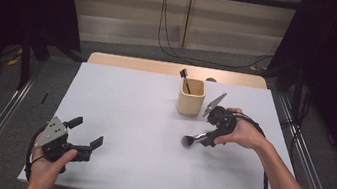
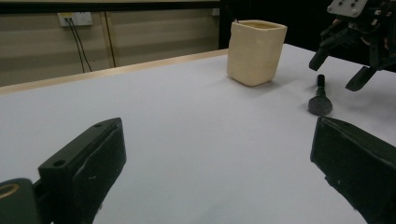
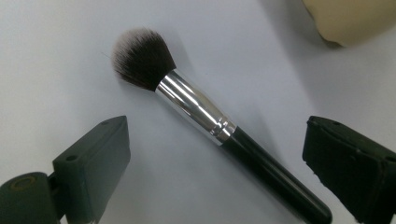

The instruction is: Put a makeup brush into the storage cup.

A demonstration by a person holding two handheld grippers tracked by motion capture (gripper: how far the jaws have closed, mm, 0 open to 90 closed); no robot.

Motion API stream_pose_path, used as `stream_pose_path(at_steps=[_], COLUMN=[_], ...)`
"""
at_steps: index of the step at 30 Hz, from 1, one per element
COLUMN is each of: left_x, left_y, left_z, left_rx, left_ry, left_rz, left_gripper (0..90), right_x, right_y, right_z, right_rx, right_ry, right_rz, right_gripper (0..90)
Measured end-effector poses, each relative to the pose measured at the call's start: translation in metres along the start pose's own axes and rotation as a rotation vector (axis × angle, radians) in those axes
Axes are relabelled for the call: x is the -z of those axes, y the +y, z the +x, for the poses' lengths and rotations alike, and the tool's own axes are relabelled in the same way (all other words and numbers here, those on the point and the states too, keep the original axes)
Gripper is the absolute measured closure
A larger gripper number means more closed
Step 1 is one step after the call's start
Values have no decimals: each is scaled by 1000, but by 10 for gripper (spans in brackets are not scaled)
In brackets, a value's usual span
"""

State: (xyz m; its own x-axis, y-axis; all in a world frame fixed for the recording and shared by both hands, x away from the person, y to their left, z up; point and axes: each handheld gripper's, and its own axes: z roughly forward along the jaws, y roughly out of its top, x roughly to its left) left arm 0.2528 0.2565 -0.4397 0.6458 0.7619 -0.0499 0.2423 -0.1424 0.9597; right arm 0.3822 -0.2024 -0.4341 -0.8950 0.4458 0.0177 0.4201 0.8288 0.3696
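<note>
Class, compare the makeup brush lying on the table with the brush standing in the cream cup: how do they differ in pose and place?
The makeup brush lies flat on the white table; the brush in the cup stands tilted, its dark end above the rim. The makeup brush lies between the open jaws of the right claw; the brush in the cup sits in the cream cup, clear of both claws. Both look dark.

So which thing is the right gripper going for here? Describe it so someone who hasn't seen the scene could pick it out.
Start at the cream square cup standing near the far edge of the white table. Just in front of it and to the right, a makeup brush lies flat on the table between the open right gripper's jaws. Its silver collar and white-tipped dark bristles set it apart from the dark brush standing in the cup.
</note>
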Motion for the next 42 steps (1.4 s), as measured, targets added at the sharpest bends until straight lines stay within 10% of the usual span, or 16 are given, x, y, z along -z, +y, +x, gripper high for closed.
stream_pose_path(at_steps=[42], left_x=[0], left_y=[0], left_z=[0], left_rx=[-14], left_ry=[-2], left_rz=[2], left_gripper=[35], right_x=[-26], right_y=[21], right_z=[7], right_rx=[162], right_ry=[70], right_rz=[176], right_gripper=[678])
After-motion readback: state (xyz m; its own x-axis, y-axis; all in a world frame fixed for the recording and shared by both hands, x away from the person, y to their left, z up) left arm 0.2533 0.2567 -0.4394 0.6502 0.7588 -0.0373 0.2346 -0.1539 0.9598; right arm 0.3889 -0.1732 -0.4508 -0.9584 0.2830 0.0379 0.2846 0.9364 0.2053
